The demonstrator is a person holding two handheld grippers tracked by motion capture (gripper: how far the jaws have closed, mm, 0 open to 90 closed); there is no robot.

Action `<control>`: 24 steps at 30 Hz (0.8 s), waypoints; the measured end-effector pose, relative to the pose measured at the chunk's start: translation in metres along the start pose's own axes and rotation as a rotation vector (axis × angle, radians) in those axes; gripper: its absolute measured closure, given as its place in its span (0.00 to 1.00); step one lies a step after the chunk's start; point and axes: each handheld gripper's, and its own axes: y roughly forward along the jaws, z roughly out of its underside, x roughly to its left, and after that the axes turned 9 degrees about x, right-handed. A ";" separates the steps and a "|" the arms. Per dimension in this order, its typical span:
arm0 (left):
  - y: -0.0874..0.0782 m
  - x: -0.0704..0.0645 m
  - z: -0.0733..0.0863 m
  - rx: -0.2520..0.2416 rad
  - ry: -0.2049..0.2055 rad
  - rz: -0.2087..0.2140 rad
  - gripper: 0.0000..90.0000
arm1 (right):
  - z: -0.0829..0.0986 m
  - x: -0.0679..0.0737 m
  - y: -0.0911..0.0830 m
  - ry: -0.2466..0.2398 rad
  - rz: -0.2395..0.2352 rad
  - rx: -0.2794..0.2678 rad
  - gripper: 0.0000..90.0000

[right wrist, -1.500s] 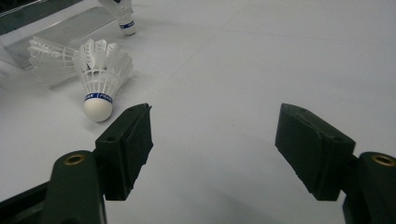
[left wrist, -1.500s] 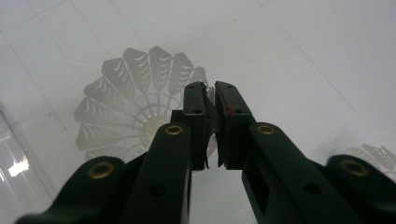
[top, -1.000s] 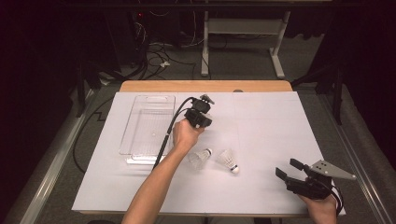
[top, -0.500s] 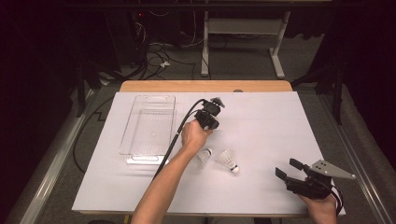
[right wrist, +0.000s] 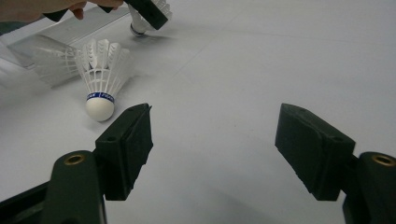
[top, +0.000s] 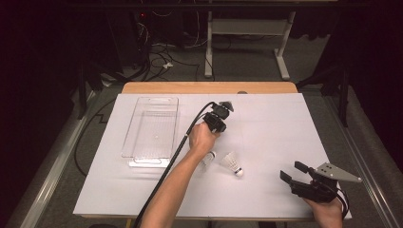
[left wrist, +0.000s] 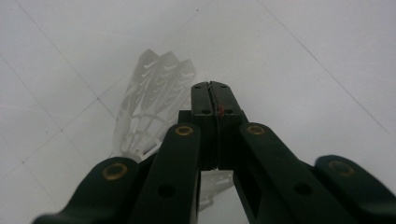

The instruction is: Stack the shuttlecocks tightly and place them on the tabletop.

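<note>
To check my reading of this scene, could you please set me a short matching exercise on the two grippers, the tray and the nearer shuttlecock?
Things:
1. left gripper
2. right gripper
3. clear plastic tray
4. blue-banded shuttlecock

States:
A. fingers wide apart
B. lying on its side on the white sheet
C. fingers pressed together
D. on the table's left part

Pairs: 1-C, 2-A, 3-D, 4-B

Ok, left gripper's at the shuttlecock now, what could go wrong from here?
1. The left gripper has its jaws shut beside the shuttlecock and its feather skirt. Whether they pinch a feather is unclear, so it may slip or get crushed.
2. The second shuttlecock lies close by, and a sweep could knock it.
</note>
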 end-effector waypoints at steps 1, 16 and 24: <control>0.001 -0.001 -0.001 0.001 -0.002 -0.002 0.99 | 0.000 0.000 0.000 0.000 0.000 0.000 0.31; 0.006 -0.005 -0.005 0.020 0.016 -0.050 0.99 | 0.000 0.000 0.000 0.000 -0.003 0.000 0.31; 0.006 -0.001 -0.005 0.025 -0.003 -0.052 0.99 | 0.000 0.000 0.000 0.000 -0.005 0.001 0.31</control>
